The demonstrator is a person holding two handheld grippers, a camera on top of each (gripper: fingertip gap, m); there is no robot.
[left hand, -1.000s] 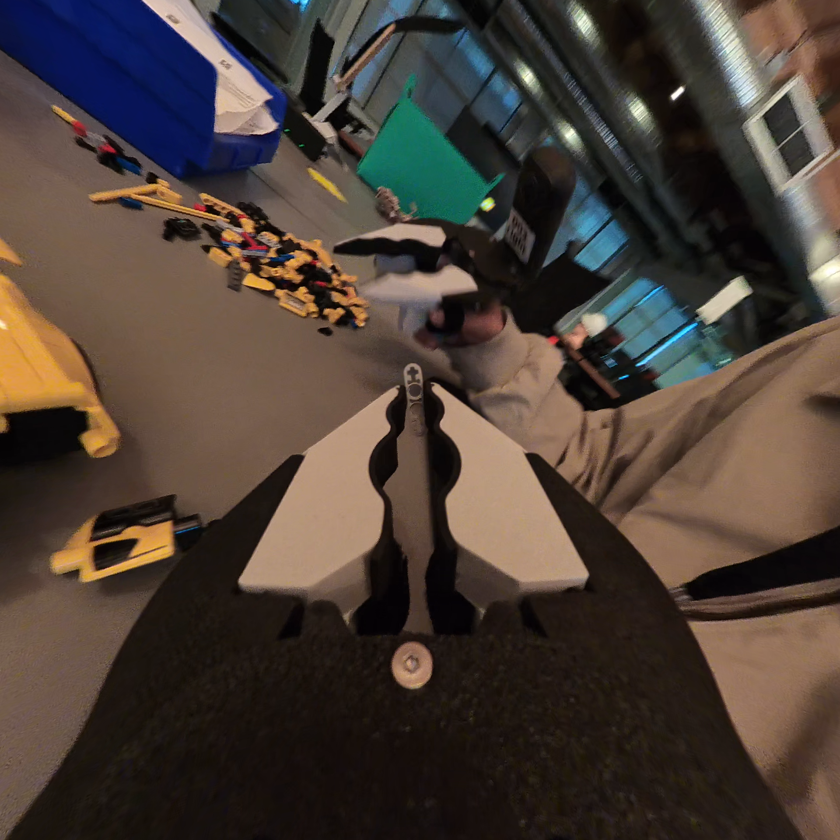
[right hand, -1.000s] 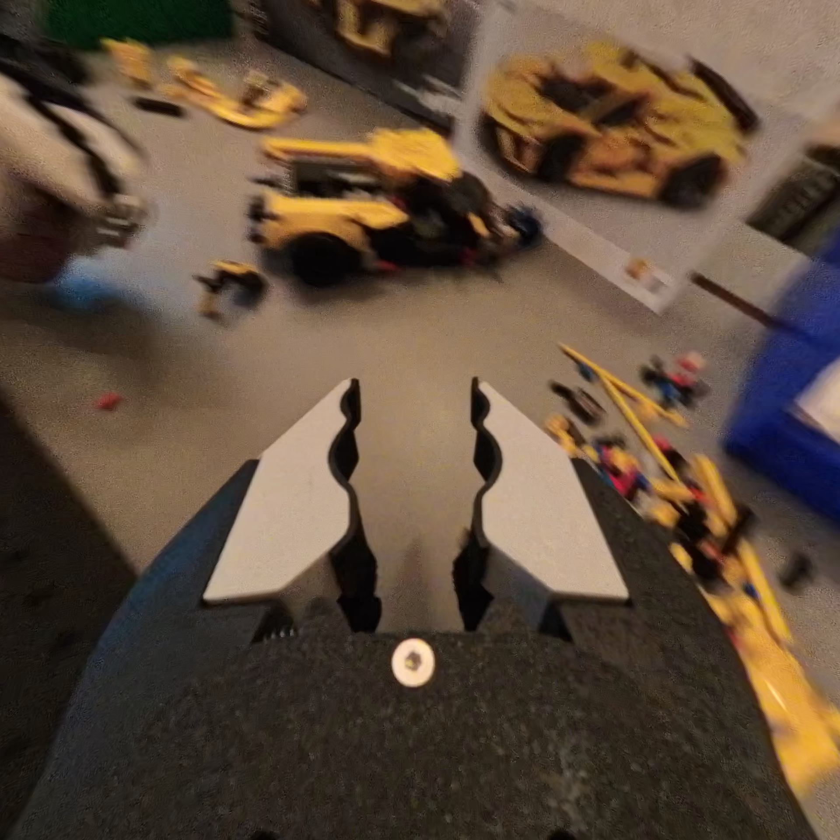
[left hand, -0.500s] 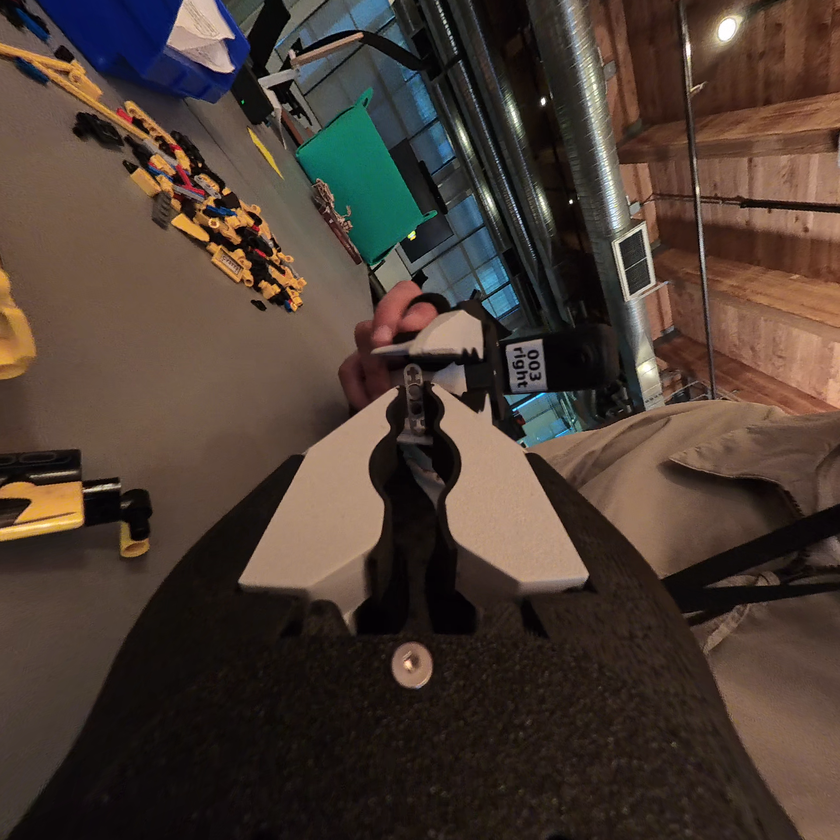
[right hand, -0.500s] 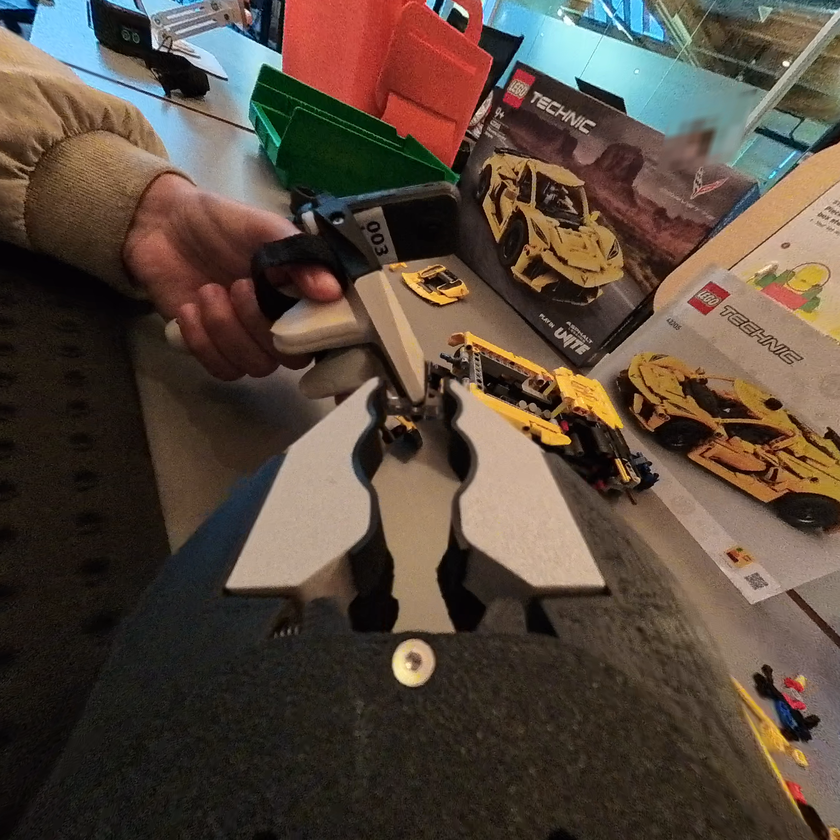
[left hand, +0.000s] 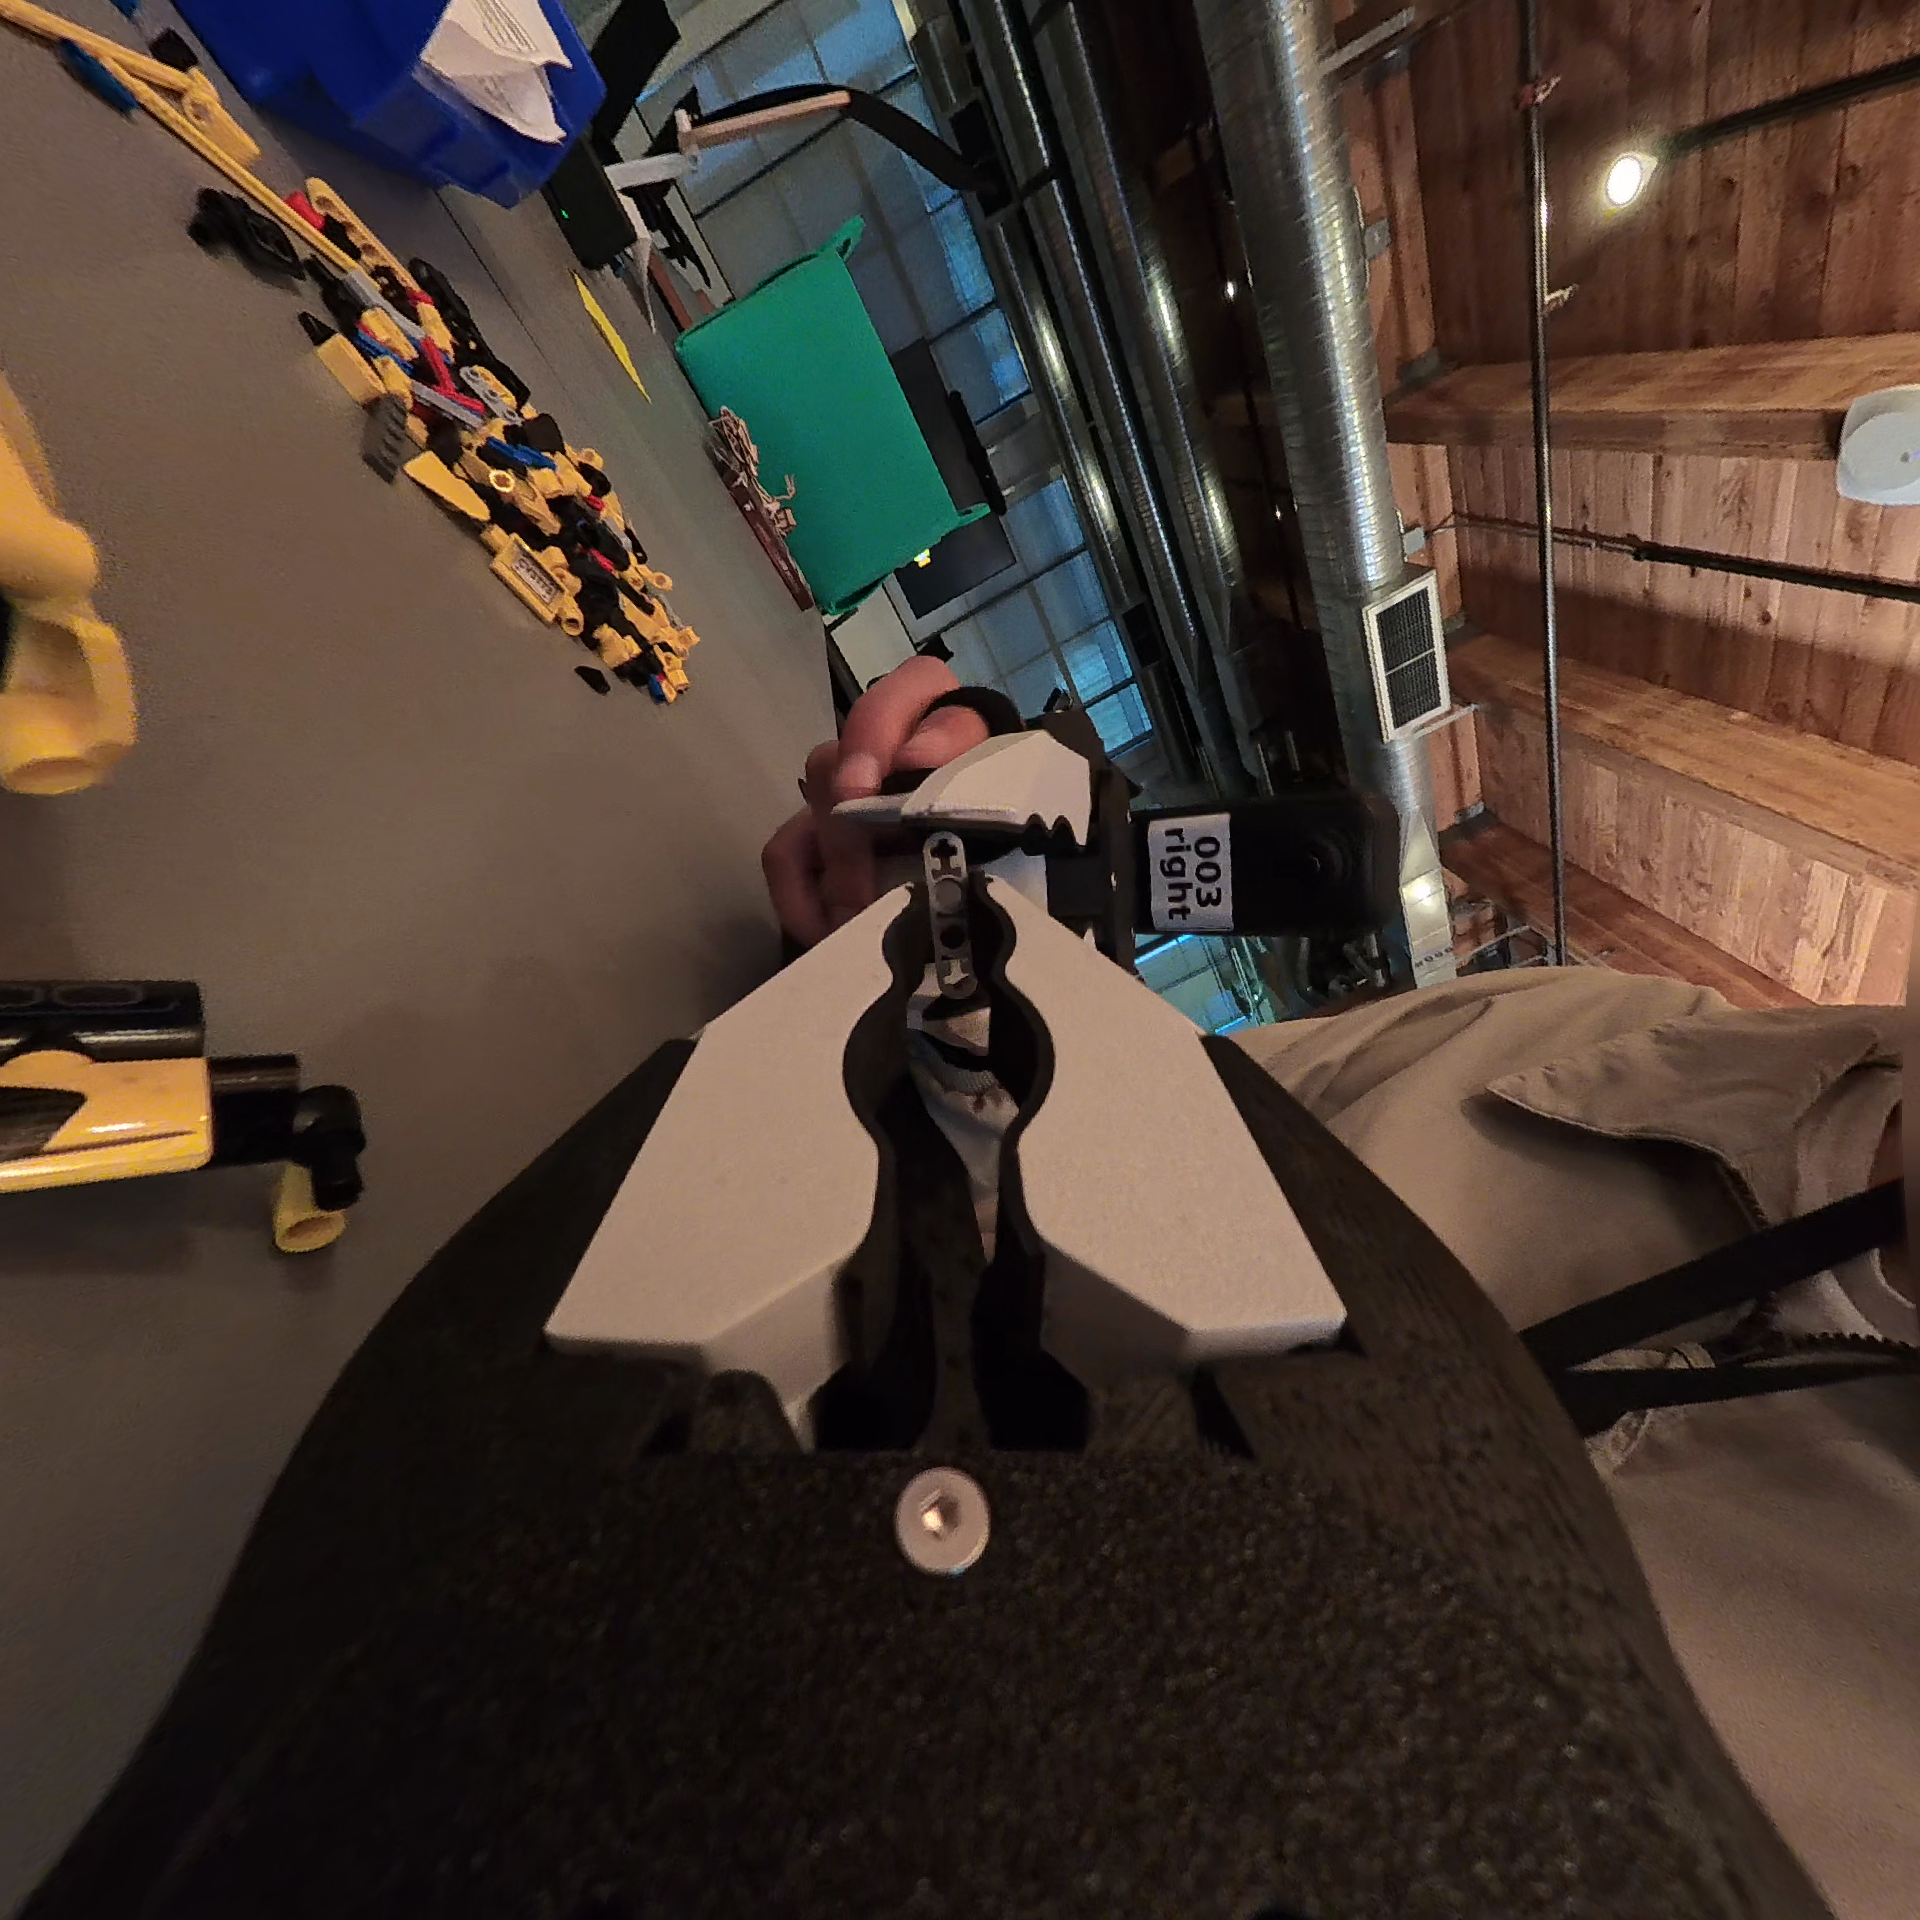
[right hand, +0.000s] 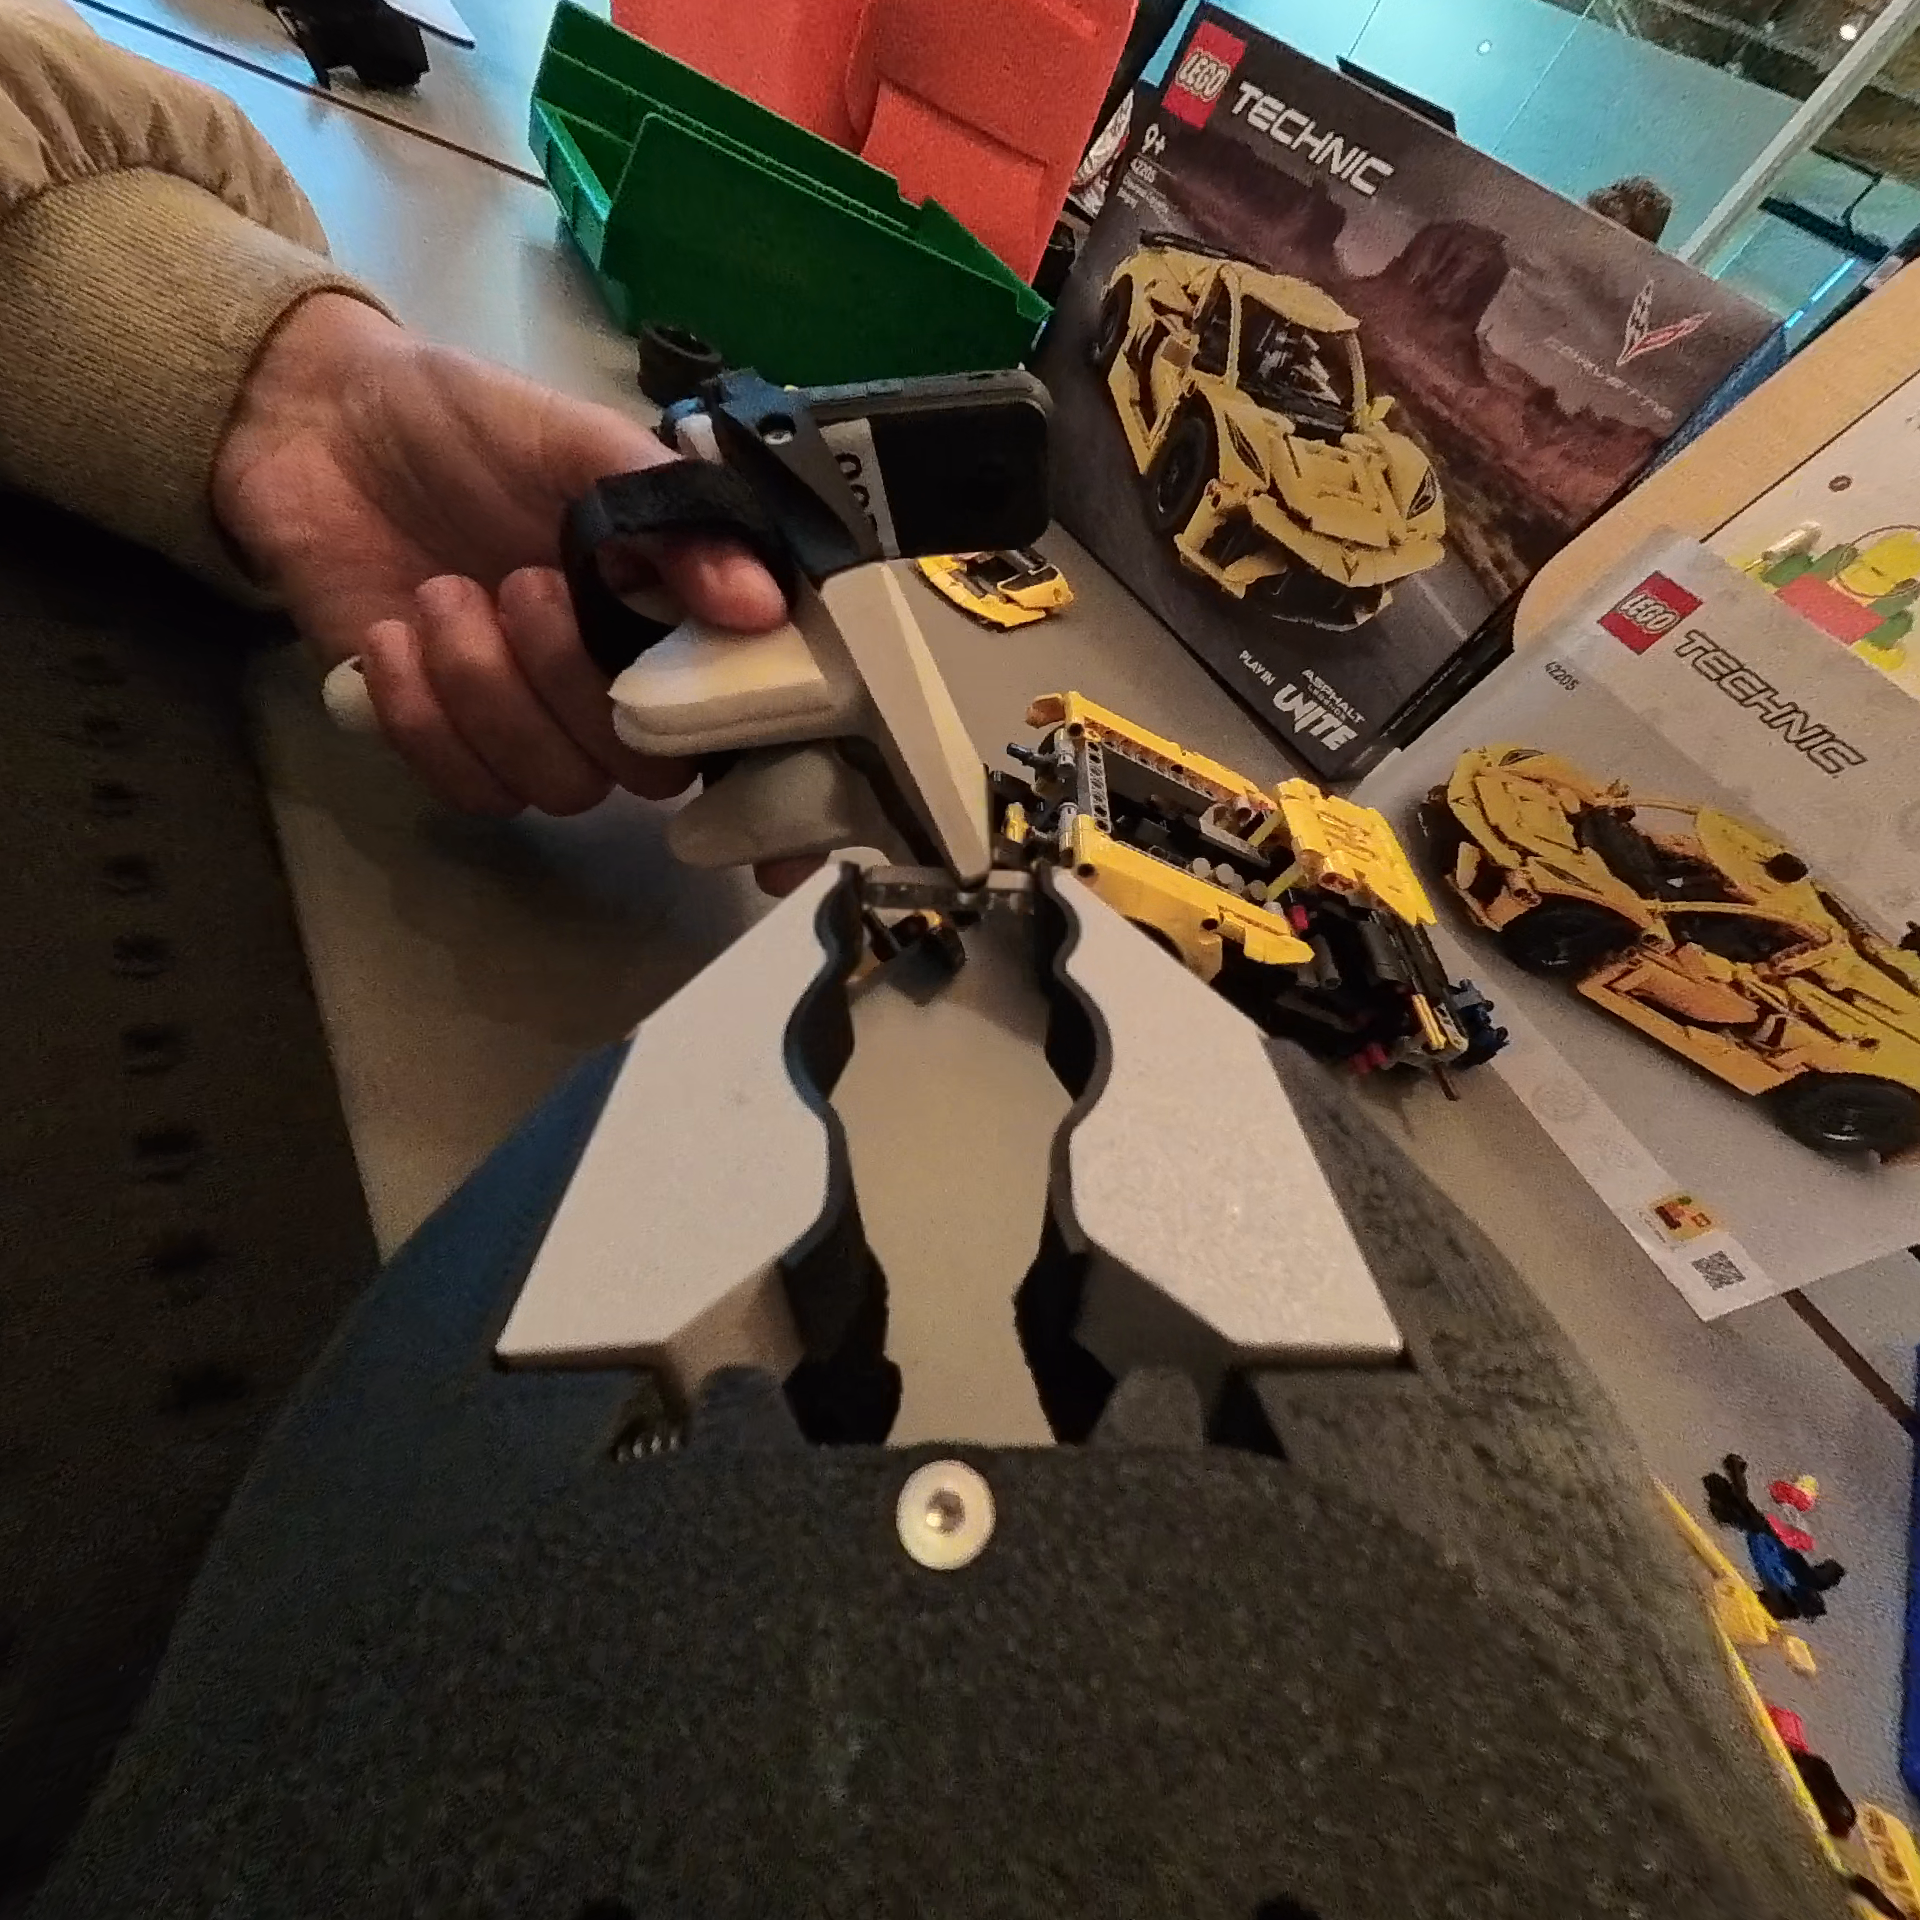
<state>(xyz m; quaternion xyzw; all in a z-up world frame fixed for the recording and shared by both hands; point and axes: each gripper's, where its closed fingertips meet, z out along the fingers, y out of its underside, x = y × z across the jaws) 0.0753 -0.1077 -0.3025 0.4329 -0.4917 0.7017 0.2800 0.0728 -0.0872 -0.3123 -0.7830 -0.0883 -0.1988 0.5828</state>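
My left gripper (left hand: 948,906) is shut on a small grey beam with holes (left hand: 943,878), which stands up from its tips above the grey table. The upper finger (left hand: 987,779) of my right gripper sits just over the beam's top end. In the right wrist view my right gripper (right hand: 948,883) has its jaws apart. The beam (right hand: 909,881) lies across the gap between its tips. The left gripper (right hand: 971,860) reaches down to it from the upper left, held by a hand (right hand: 436,540). I cannot tell whether the right tips press on the beam.
A half-built yellow car (right hand: 1195,862) stands just beyond the grippers, with its box (right hand: 1351,343), a booklet (right hand: 1662,935) and a green bin (right hand: 790,239). A pile of loose pieces (left hand: 499,488), a blue bin (left hand: 364,73) and a small yellow-black assembly (left hand: 104,1101) lie on the table.
My right gripper swung in from over the table to the left gripper, and its jaws narrowed around the beam. My left gripper kept hold of the beam and tilted.
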